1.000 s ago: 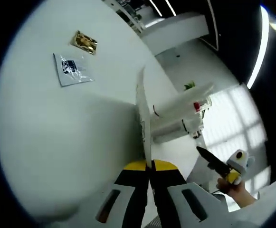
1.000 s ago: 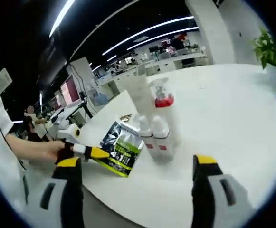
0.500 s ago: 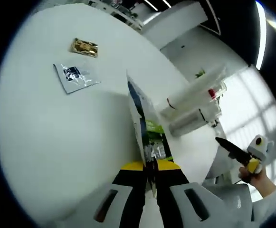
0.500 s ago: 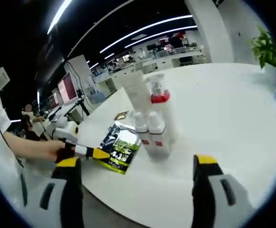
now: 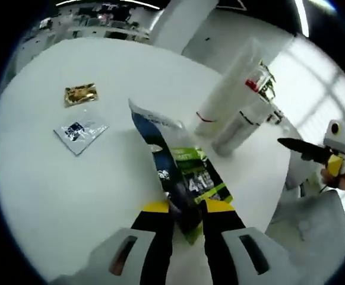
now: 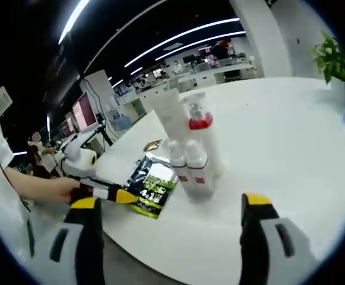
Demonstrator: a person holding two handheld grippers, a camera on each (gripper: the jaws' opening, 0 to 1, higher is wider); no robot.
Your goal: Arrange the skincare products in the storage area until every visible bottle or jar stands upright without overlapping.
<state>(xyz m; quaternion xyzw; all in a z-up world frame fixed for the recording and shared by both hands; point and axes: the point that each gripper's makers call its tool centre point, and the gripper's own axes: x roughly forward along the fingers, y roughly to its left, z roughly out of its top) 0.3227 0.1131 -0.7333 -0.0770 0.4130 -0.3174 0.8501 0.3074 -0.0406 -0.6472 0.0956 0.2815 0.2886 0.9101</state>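
The round white counter (image 5: 59, 178) is carrying everything, and a cluster of skincare products is standing upright near its middle: a tall white tube (image 6: 171, 116) with its cap down, a clear pump bottle with a red collar (image 6: 200, 119) just beside it, and two small white bottles with red bands (image 6: 191, 169) touching each other in front. The left hand-held gripper (image 5: 183, 211) is pinching the near edge of a dark glossy sachet with green and white print (image 5: 184, 172) between its nearly closed yellow-tipped jaws, the sachet tilting up off the counter just beside the cluster. The right hand-held gripper (image 6: 171, 208) is hovering with its jaws spread wide, gripping nothing. Well apart on the counter, a flat silver sachet (image 5: 79, 130) and a smaller gold sachet (image 5: 81, 94) are lying near each other.
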